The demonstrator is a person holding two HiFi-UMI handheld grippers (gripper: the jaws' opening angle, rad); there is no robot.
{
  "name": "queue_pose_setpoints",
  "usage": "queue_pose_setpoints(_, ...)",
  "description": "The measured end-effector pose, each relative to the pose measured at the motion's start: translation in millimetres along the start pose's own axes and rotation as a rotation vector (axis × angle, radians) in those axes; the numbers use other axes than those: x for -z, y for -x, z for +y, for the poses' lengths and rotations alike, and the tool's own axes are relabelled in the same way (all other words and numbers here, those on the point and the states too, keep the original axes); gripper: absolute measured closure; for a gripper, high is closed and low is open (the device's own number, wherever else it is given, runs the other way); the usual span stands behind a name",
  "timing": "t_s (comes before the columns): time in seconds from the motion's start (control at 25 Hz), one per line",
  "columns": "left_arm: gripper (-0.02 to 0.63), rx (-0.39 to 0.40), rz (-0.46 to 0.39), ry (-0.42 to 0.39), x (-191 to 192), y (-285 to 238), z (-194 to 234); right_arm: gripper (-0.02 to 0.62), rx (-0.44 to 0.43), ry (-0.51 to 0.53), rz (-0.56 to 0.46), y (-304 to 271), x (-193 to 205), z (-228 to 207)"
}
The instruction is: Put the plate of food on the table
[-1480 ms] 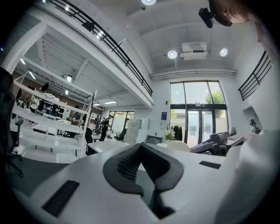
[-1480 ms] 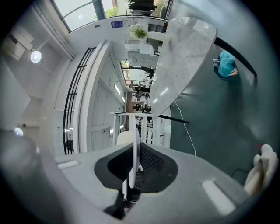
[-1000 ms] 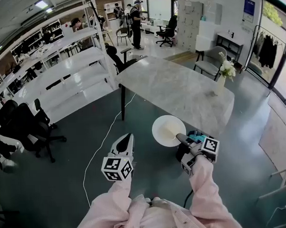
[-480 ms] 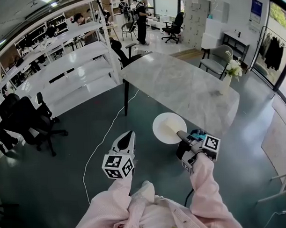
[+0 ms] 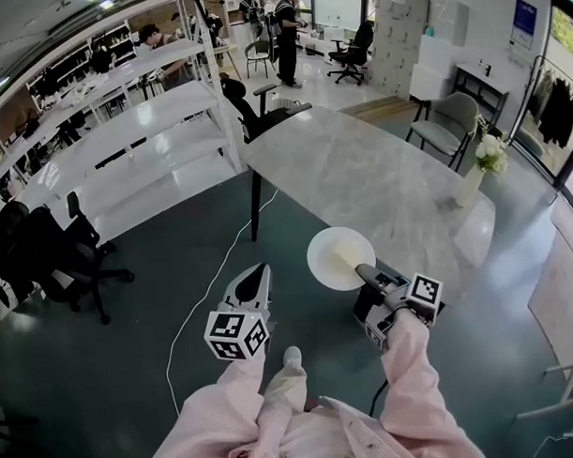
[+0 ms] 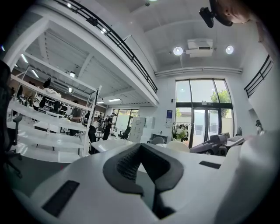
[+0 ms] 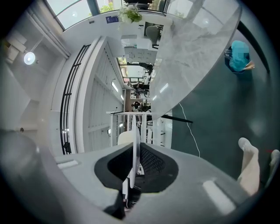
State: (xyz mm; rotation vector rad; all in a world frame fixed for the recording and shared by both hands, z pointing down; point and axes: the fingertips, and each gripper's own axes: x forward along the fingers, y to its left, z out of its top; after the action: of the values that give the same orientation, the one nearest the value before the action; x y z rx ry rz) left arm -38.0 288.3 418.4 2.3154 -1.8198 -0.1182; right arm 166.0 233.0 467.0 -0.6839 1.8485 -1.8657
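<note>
Dark-green flooring (image 5: 158,322) lies under the white plate (image 5: 336,257), held level just short of the marble table (image 5: 360,188) edge. Right gripper (image 5: 366,272) jaws clamp its near rim, apparently so food cannot slide. Left gripper (image 5: 257,274) jaws are closed, empty and well clear.

— Where does the head view look from?
— High up, steeply down onto the floor (image 5: 131,341) and the table (image 5: 369,173).
— And the other two?
— Each sits close behind its own jaws. The one on the left gripper (image 5: 261,271) faces level across the room. The one on the right gripper (image 5: 363,269) is rolled on its side. All three share the table and flowers (image 5: 491,150).
</note>
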Motion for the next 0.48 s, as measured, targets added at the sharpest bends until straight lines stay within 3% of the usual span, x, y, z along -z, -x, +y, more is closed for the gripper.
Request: queue_pose_setpoints(0.48,0.609,0.037,0.011,0.012,-32.6,-115.4,81.4,0.568,0.007,-0.016,-0.042,-117.1,-64.3,7.3)
